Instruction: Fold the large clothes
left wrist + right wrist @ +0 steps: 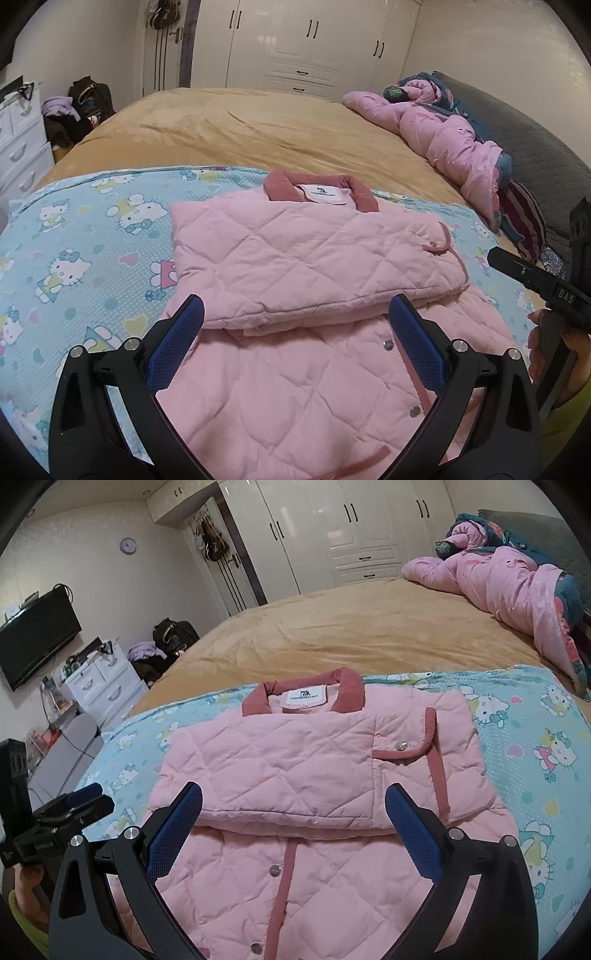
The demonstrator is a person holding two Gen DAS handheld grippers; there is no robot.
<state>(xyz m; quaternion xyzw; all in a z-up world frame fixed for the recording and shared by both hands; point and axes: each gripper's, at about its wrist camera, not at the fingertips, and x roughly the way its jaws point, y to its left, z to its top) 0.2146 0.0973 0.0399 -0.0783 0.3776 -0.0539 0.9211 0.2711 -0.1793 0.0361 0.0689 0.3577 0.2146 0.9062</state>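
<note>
A pink quilted jacket with a dark pink collar lies on the blue cartoon-cat sheet. Its sleeves are folded across the chest, and the collar points away from me. My left gripper hovers open over the jacket's lower half, nothing between its blue pads. My right gripper is also open above the same part, empty. The right tool's body shows at the left wrist view's right edge, held by a hand. In the right wrist view, the left tool appears at the left edge.
A tan bedspread covers the bed beyond the sheet. A bunched pink quilt lies by the dark headboard at the right. White drawers, a wall television and a clothes pile stand left. White wardrobes line the back wall.
</note>
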